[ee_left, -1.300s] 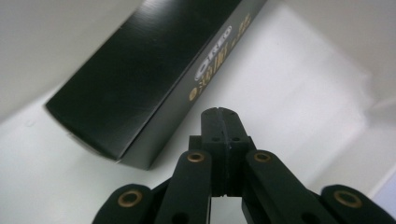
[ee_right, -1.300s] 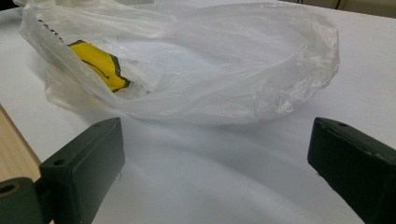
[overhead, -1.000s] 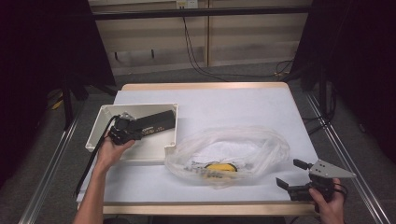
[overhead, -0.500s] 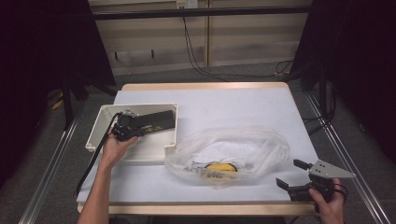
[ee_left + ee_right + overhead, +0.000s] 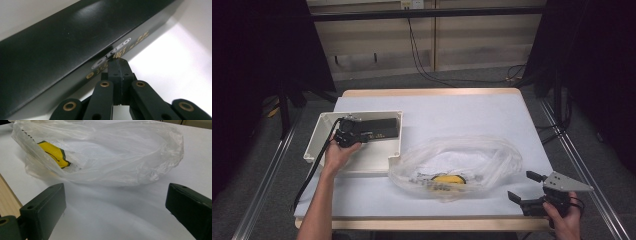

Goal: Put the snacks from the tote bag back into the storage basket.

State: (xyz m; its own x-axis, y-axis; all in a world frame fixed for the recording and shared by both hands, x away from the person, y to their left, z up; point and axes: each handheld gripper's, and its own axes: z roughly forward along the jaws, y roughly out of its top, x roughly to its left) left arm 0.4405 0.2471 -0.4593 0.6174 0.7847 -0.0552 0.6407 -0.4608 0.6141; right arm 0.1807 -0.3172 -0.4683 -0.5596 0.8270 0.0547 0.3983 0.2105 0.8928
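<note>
Left gripper (image 5: 117, 62), jaws pressed together on nothing, noses against the side of a black box (image 5: 377, 127) lying in the white tray (image 5: 319, 142). Right gripper (image 5: 526, 186), jaws wide apart, hovers near the table's front edge, well right of the tray, facing a clear plastic bag (image 5: 462, 162) just beside the tray.

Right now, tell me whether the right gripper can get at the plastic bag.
Probably yes: the right gripper is open and faces the plastic bag, with bare white table between them.
</note>
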